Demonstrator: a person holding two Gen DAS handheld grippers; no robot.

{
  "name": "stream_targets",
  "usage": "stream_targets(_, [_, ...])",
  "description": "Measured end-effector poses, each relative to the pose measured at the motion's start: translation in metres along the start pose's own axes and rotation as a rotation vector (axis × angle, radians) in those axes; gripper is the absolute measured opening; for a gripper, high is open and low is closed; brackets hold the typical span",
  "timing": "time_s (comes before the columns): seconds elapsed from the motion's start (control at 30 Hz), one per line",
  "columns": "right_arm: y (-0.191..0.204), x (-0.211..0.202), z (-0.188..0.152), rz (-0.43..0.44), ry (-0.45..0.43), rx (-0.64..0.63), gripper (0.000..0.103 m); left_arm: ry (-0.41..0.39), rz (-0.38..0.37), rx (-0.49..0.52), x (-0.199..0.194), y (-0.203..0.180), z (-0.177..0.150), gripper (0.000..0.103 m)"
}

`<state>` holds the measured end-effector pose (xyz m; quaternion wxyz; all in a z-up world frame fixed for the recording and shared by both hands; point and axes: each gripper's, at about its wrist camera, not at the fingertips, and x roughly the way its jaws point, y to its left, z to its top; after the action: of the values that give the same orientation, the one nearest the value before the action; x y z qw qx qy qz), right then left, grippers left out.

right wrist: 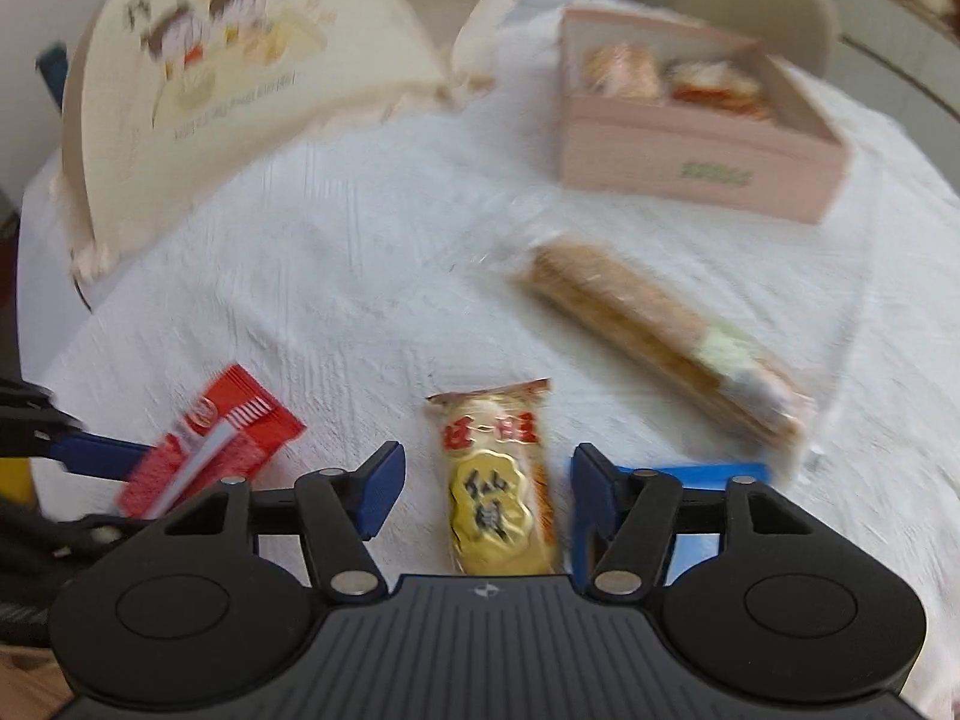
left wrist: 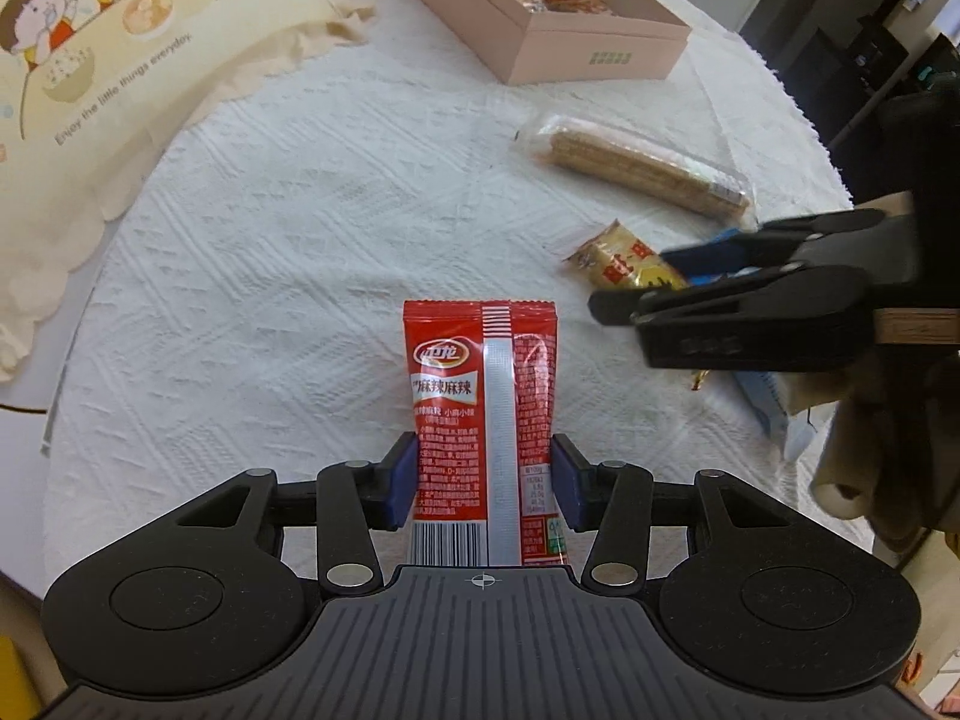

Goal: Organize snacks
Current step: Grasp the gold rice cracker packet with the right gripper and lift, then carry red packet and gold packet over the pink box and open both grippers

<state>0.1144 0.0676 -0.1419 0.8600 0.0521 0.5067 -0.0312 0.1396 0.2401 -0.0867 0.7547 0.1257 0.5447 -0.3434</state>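
Left tongs (left wrist: 483, 483) clamped on red packet (left wrist: 483, 396) above desk (left wrist: 270, 252), right tongs (right wrist: 483, 495) spread wide around gold snack (right wrist: 498, 480): likely to slip if closed off-centre.

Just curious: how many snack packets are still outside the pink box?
3: red packet in left gripper, gold packet between right gripper's fingers, long biscuit pack on the cloth. Others may be hidden.

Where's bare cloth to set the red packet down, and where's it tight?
Free: the wide patch of white tablecloth between the cartoon-print cover, the pink box and the red packet in the left gripper. Crowded: near side, around the wafer pack, gold rice-cracker packet, blue packet and right gripper.
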Motion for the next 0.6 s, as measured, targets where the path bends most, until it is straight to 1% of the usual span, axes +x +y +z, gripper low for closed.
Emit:
stream_targets(0.03, [0.002, 0.001, 0.0, 0.002, 0.018, -0.009, 0.039, -0.003, 0.002, -0.002, -0.002, 0.0, 0.001, 0.051])
stream_targets(0.13, [0.002, -0.013, -0.005, 0.01, 0.021, -0.027, 0.034, -0.006, -0.012, -0.013, -0.007, -0.001, 0.005, 0.051])
stream_targets(0.27, [-0.008, -0.046, -0.004, -0.007, -0.004, -0.029, 0.034, -0.034, -0.035, 0.007, -0.014, -0.007, 0.018, 0.051])
stream_targets(0.43, [-0.031, -0.095, 0.019, -0.026, -0.08, 0.029, 0.034, -0.087, -0.076, 0.051, -0.016, -0.021, 0.045, 0.051])
stream_targets(0.5, [-0.039, -0.114, 0.03, -0.029, -0.118, 0.053, 0.034, -0.116, -0.097, 0.073, -0.021, -0.026, 0.062, 0.051])
stream_targets(0.57, [-0.049, -0.138, 0.044, -0.046, -0.172, 0.066, 0.034, -0.168, -0.141, 0.091, -0.029, -0.029, 0.091, 0.051])
stream_targets(0.6, [-0.054, -0.148, 0.051, -0.057, -0.195, 0.069, 0.034, -0.206, -0.17, 0.085, -0.036, -0.028, 0.11, 0.051])
